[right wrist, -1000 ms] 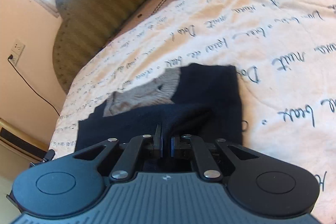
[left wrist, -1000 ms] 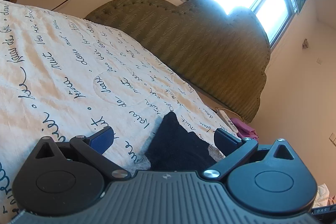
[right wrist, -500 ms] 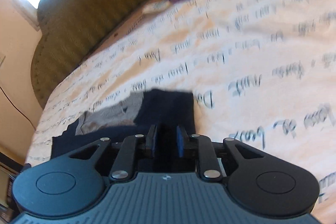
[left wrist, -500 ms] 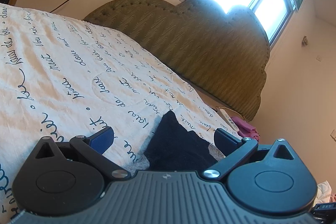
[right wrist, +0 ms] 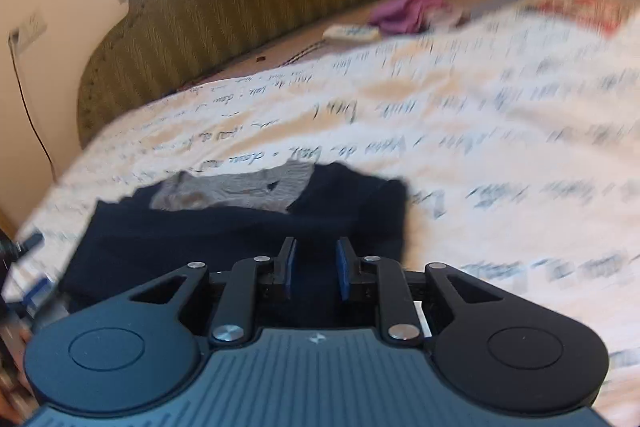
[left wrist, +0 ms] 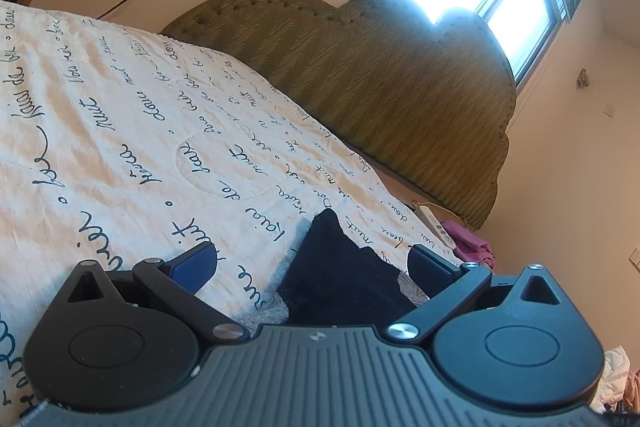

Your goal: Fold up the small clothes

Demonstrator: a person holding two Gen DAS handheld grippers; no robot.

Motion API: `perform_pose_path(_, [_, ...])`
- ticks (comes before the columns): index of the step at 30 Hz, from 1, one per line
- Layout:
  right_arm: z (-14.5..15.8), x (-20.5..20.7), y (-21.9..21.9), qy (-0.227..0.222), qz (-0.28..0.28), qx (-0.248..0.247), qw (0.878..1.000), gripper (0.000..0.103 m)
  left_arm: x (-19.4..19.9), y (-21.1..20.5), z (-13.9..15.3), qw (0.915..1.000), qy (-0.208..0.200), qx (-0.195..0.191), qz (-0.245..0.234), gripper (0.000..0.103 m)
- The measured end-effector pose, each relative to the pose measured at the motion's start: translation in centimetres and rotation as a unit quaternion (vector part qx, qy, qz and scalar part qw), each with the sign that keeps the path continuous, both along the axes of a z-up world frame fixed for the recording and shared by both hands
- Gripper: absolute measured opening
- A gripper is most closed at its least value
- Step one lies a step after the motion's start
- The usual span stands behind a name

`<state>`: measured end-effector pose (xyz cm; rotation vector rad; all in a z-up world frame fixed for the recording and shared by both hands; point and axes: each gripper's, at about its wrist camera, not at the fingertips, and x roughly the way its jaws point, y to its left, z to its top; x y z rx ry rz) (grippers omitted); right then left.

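So the left claw [left wrist: 314, 261] is spread wide, its blue pads [left wrist: 194, 264] far apart, nothing pinched between them. A dark navy garment [left wrist: 340, 275] lies on the bed right between and just ahead of those fingers, with a peak of cloth poking up toward the headboard [left wrist: 380, 83]; can't tell if the pads actually touch the fabric. The right claw [right wrist: 314, 265] is only partly open, a narrow gap between its blue pads [right wrist: 342, 267], and it isn't clamping anything, just hovering right over the near edge of the same navy garment [right wrist: 224, 239]. From that side you can see a grey striped piece [right wrist: 240, 187] lying on top of the navy cloth, further ahead and a bit left of the claw. All of it sits on the cream bedspread [left wrist: 120, 131] with dark cursive writing. Way past the right claw, near the headboard, there's a white remote-looking thing [right wrist: 352, 33] and a bundle of purple cloth [right wrist: 404, 11] just beside it. The right view is pretty smeared on the right side, so the details there are mush.
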<state>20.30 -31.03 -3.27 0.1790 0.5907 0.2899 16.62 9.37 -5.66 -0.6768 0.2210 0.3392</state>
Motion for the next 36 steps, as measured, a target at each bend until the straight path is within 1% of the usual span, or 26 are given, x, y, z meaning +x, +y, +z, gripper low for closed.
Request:
perform_pose_path(1, [0.4, -1.2, 0.3, -0.016, 0.0, -0.043, 0.999, 0.02, 0.0, 0.2, 0.0, 1.0, 0.001, -0.003, 0.0, 0.103])
perform_pose_path(3, [0.3, -3.7, 1.3, -0.042, 0.01, -0.136, 0.99, 0.02, 0.1, 0.3, 0.0, 1.0, 0.002, -0.005, 0.0, 0.103])
perform_pose_path(4, [-0.1, -4.8, 1.9, -0.049, 0.018, -0.182, 0.982, 0.02, 0.1, 0.4, 0.0, 1.0, 0.002, -0.006, 0.0, 0.103])
perform_pose_path(5, [-0.7, -5.8, 2.6, -0.056, 0.027, -0.231, 0.971, 0.02, 0.1, 0.4, 0.0, 1.0, 0.002, -0.006, -0.001, 0.103])
perform_pose_path(6, [-1.4, -6.6, 3.1, -0.058, 0.034, -0.269, 0.961, 0.02, 0.1, 0.4, 0.0, 1.0, 0.002, -0.005, -0.001, 0.103])
perform_pose_path(7, [-2.1, -7.0, 3.5, -0.055, 0.042, -0.294, 0.953, 0.02, 0.1, 0.4, 0.0, 1.0, 0.002, -0.004, -0.001, 0.103])
perform_pose_path(8, [-2.6, -7.4, 3.8, -0.048, 0.052, -0.304, 0.95, 0.02, 0.2, 0.4, 0.1, 1.0, 0.003, -0.003, -0.001, 0.103])
perform_pose_path(10, [-3.0, -7.8, 4.3, -0.048, 0.064, -0.309, 0.948, 0.02, 0.2, 0.3, 0.1, 1.0, 0.003, 0.0, 0.0, 0.103])
perform_pose_path(12, [-2.9, -8.3, 4.7, -0.057, 0.073, -0.3, 0.949, 0.02, 0.2, 0.1, 0.1, 1.0, 0.003, 0.003, 0.0, 0.103])
perform_pose_path(14, [-2.9, -8.5, 5.4, -0.052, 0.091, -0.291, 0.951, 0.02, 0.2, 0.0, 0.1, 1.0, 0.003, 0.005, 0.001, 0.103])
perform_pose_path(16, [-3.3, -8.4, 6.2, -0.046, 0.102, -0.304, 0.946, 0.021, 0.2, 0.0, 0.1, 1.0, 0.003, 0.005, 0.001, 0.103])
perform_pose_path(18, [-3.8, -8.1, 6.4, -0.045, 0.093, -0.318, 0.942, 0.023, 0.2, 0.0, 0.1, 1.0, 0.003, 0.004, 0.0, 0.103])
perform_pose_path(21, [-4.1, -7.1, 6.1, -0.055, 0.058, -0.334, 0.939, 0.023, 0.2, 0.0, 0.1, 1.0, 0.004, 0.004, 0.0, 0.103])
perform_pose_path(24, [-4.6, -5.6, 6.1, -0.055, 0.046, -0.334, 0.94, 0.022, 0.2, 0.0, 0.1, 1.0, 0.004, 0.004, -0.001, 0.103])
perform_pose_path(25, [-4.8, -5.4, 6.3, -0.062, 0.047, -0.348, 0.934, 0.02, 0.2, 0.0, 0.1, 1.0, 0.004, 0.004, -0.001, 0.103])
perform_pose_path(26, [-4.9, -5.3, 6.5, -0.068, 0.042, -0.369, 0.926, 0.02, 0.2, 0.0, 0.1, 1.0, 0.005, 0.004, -0.001, 0.103])
perform_pose_path(27, [-4.7, -5.1, 6.2, -0.068, 0.033, -0.375, 0.924, 0.016, 0.2, 0.0, 0.1, 1.0, 0.005, 0.003, -0.001, 0.103])
perform_pose_path(29, [-4.2, -4.3, 4.0, -0.056, 0.013, -0.335, 0.941, 0.015, 0.2, 0.1, 0.1, 1.0, 0.005, -0.001, -0.002, 0.103])
perform_pose_path(30, [-4.3, -3.8, 2.9, -0.04, 0.005, -0.319, 0.947, 0.016, 0.3, 0.2, 0.1, 1.0, 0.005, -0.002, -0.002, 0.103])
perform_pose_path(31, [-4.7, -3.6, 2.4, -0.028, 0.003, -0.309, 0.951, 0.016, 0.3, 0.2, 0.1, 1.0, 0.006, -0.004, -0.003, 0.103])
perform_pose_path(33, [-5.1, -4.0, 2.3, -0.03, 0.004, -0.306, 0.952, 0.016, 0.4, 0.3, 0.1, 1.0, 0.007, -0.006, -0.004, 0.103])
perform_pose_path(34, [-4.8, -4.1, 2.1, -0.022, 0.001, -0.283, 0.959, 0.016, 0.4, 0.4, 0.1, 0.9999, 0.007, -0.006, -0.003, 0.103])
perform_pose_path(35, [-4.1, -4.0, 1.5, -0.01, 0.002, -0.24, 0.971, 0.016, 0.4, 0.4, 0.0, 0.9999, 0.007, -0.006, -0.004, 0.103])
perform_pose_path(36, [-3.4, -4.1, 0.8, -0.003, 0.007, -0.197, 0.98, 0.021, 0.4, 0.4, 0.1, 0.9999, 0.007, -0.007, -0.003, 0.103])
